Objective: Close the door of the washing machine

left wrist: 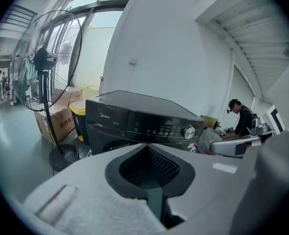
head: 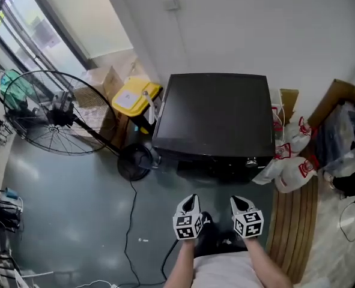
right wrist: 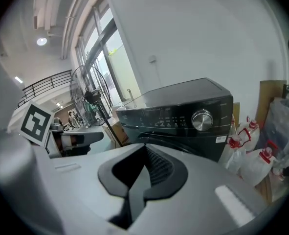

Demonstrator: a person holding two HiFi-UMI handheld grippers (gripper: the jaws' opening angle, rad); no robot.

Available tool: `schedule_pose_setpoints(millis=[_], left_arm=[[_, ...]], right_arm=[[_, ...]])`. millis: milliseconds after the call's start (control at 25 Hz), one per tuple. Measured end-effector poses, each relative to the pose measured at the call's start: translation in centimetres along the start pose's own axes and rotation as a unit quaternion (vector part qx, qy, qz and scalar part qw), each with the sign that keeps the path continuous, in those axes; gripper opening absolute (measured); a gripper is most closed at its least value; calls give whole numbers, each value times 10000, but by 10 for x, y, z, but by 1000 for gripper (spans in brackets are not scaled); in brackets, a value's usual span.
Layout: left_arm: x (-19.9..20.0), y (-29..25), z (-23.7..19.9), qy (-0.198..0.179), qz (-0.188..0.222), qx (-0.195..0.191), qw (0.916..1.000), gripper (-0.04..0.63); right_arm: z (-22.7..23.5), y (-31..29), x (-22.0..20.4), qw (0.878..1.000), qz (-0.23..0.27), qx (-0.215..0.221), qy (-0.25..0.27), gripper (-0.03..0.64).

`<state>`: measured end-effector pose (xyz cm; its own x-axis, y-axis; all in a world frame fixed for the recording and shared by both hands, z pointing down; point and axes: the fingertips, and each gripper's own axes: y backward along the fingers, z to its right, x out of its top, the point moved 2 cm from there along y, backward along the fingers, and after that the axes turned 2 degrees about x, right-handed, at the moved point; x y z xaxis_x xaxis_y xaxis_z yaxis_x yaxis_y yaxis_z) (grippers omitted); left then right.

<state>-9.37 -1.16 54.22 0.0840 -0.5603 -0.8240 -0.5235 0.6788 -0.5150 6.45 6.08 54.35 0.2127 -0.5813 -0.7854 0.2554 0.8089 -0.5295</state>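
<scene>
Washing machine against the wall; door unseen, presumably rigid, hinged, easy-swinging: push its free edge. Left gripper and right gripper: jaws together, empty.

The washing machine is a black front-loader standing upright, upper centre of the head view, its flat glossy top facing the camera. In the left gripper view its control panel fills the middle, with a silver knob at the panel's right. The door shows only as a curved upper rim under the panel, lying flush with the front.
</scene>
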Motion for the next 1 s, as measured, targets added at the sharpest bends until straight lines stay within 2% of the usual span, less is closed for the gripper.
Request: schedule_pose_setpoints(millis=[200, 440, 680, 1000], left_arm=[[-2, 31, 21, -31, 125, -30, 9999, 6], [-25, 63, 41, -140, 55, -216, 9997, 6], [-21, 73, 47, -235, 88, -233, 9994, 5], [-20, 79, 56, -299, 104, -370, 9988, 5]], right_arm=[[-8, 27, -5, 9998, 27, 157, 128, 3], [-30, 47, -16, 9983, -10, 460, 368, 3], [-37, 57, -27, 9973, -172, 488, 521, 3], [-32, 63, -15, 9977, 103, 424, 509, 3]])
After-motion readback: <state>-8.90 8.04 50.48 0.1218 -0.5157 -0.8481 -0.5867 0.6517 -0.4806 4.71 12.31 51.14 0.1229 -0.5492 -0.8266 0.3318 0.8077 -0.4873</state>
